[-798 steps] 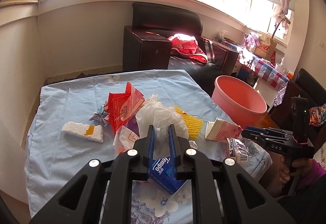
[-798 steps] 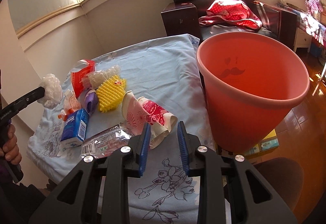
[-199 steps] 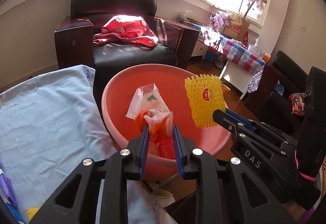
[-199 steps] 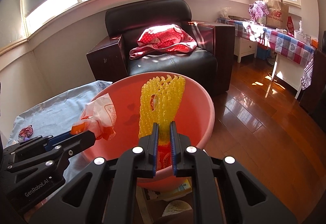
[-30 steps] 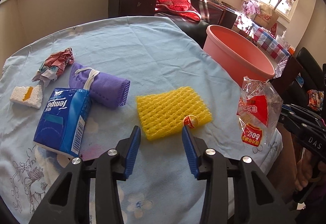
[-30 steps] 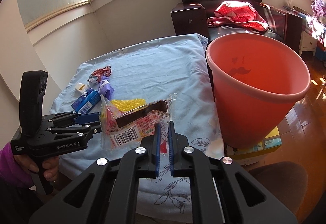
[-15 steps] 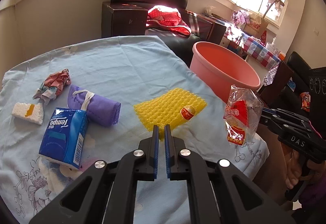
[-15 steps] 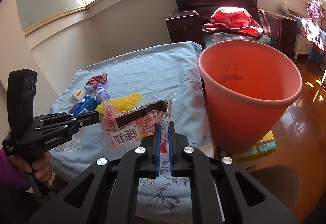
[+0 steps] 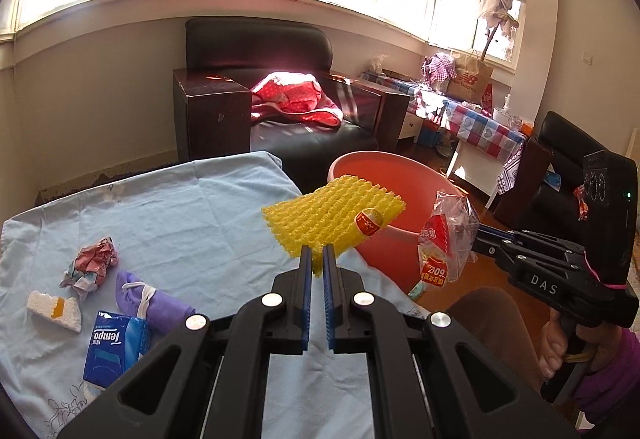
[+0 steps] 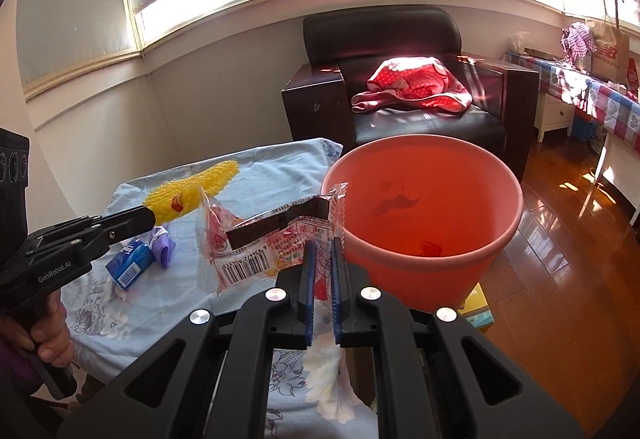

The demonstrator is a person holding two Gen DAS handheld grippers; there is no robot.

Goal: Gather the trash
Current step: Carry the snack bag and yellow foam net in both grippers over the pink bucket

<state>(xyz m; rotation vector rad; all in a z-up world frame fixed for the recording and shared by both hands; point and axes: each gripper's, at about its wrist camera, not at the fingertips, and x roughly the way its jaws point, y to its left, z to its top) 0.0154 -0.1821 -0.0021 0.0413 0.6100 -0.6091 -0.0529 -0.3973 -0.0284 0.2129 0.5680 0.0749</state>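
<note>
The pink bin (image 10: 424,215) stands off the far right corner of the table (image 9: 180,207), ahead and a little right of both tools, and that is the direction each load has to travel. The left hand-held gripper (image 9: 316,263) is pressed together on the near edge of the yellow foam net (image 9: 328,219), which sticks out flat beyond the fingertips, its long side running across the view, its far edge overlapping the bin's rim. The right hand-held gripper (image 10: 321,251) pinches the clear snack wrapper (image 10: 272,239), which spreads leftward from the jaws, just short of the near rim. The right hand looks nearer the bin's mouth.
</note>
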